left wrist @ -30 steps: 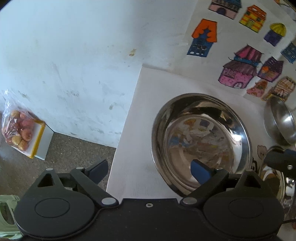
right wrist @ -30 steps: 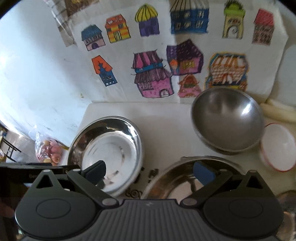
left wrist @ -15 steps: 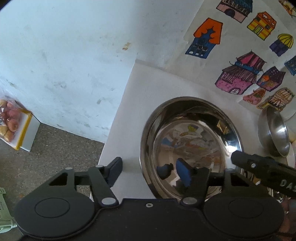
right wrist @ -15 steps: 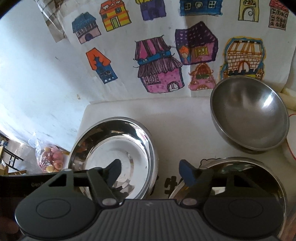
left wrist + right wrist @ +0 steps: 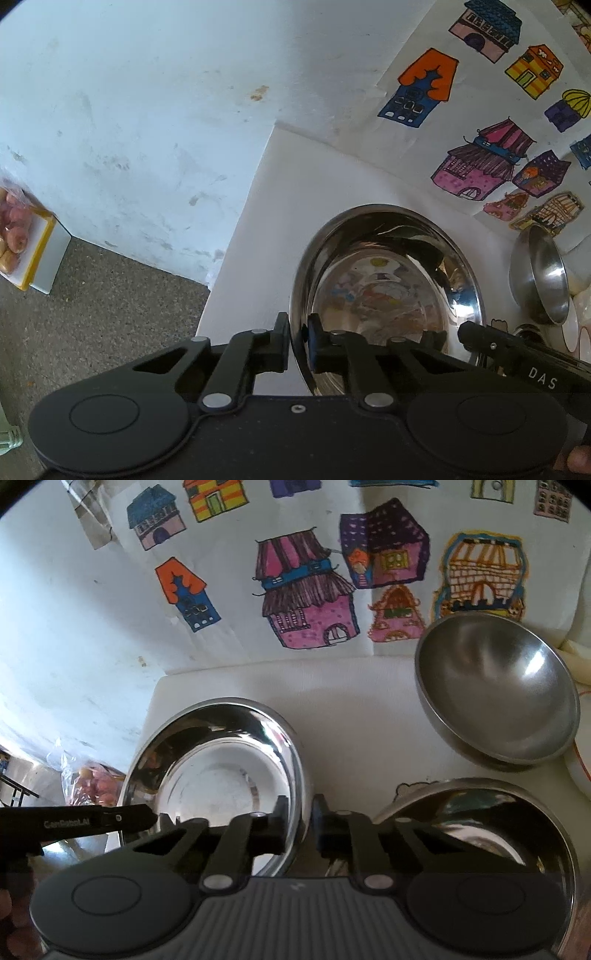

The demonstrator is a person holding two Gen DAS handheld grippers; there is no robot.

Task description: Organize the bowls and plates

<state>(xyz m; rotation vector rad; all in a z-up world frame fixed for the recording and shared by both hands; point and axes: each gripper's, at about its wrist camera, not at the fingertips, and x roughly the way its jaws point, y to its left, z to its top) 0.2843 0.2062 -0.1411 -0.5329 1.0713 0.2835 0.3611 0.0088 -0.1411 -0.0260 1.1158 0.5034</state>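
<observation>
Both sets of jaws went from wide apart a second ago to clamped now. Left gripper [image 5: 298,345] is pinched on the rim of the shiny steel plate [image 5: 384,295] at the plate's 8 o'clock edge in the left wrist view: one finger outside, one inside. Right gripper [image 5: 300,827] grips the same plate [image 5: 218,775] on its opposite rim, at about 4 o'clock in the right wrist view. Plate sits on the white table [image 5: 354,701] near the left corner. A second steel plate [image 5: 491,830] lies just beside it at 3 o'clock; a deep steel bowl [image 5: 495,694] stands at its 1 o'clock, close to the house drawings [image 5: 306,602] on the wall.
</observation>
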